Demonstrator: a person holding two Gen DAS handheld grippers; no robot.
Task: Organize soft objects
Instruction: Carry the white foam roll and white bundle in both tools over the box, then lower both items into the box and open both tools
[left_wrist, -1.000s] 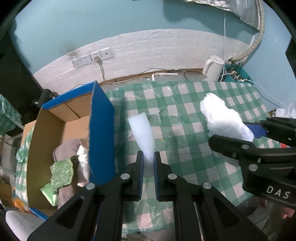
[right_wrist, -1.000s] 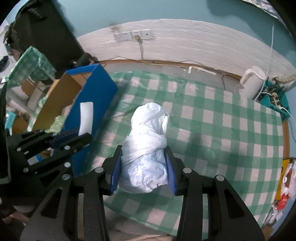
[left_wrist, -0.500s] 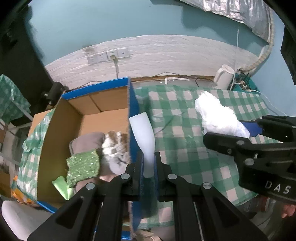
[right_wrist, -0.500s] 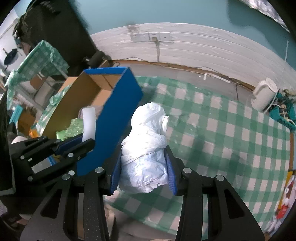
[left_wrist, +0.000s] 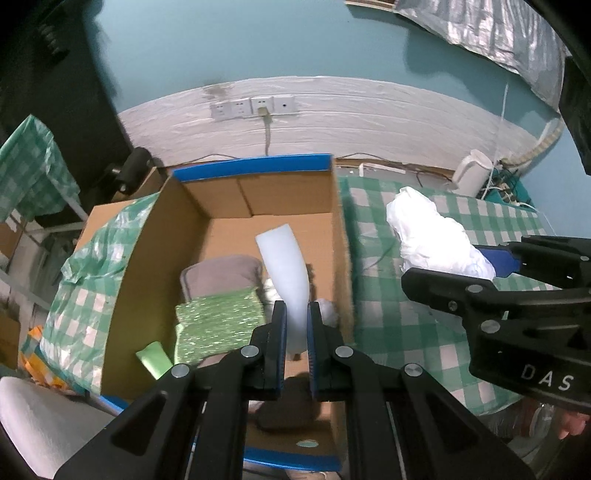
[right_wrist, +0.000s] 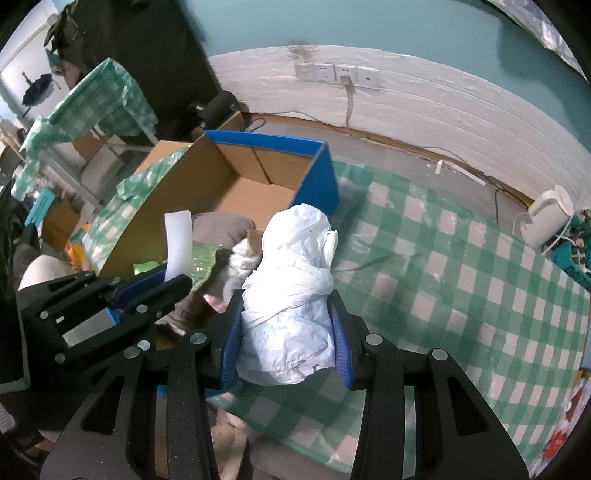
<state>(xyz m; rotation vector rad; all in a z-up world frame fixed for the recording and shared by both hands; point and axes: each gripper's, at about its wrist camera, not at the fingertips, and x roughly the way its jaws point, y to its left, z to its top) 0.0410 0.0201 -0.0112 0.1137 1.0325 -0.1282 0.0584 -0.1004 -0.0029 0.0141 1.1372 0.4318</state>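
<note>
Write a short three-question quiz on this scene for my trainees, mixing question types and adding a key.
1. True or false: the left hand-held gripper holds a white foam strip above the open cardboard box.
2. Multiple choice: what does the right hand-held gripper hold? A) a kettle B) a bundled white plastic bag C) a green sparkly cloth
3. Fill in: the table wears a green-and-white ____ tablecloth.

Key: 1 true; 2 B; 3 checked
</note>
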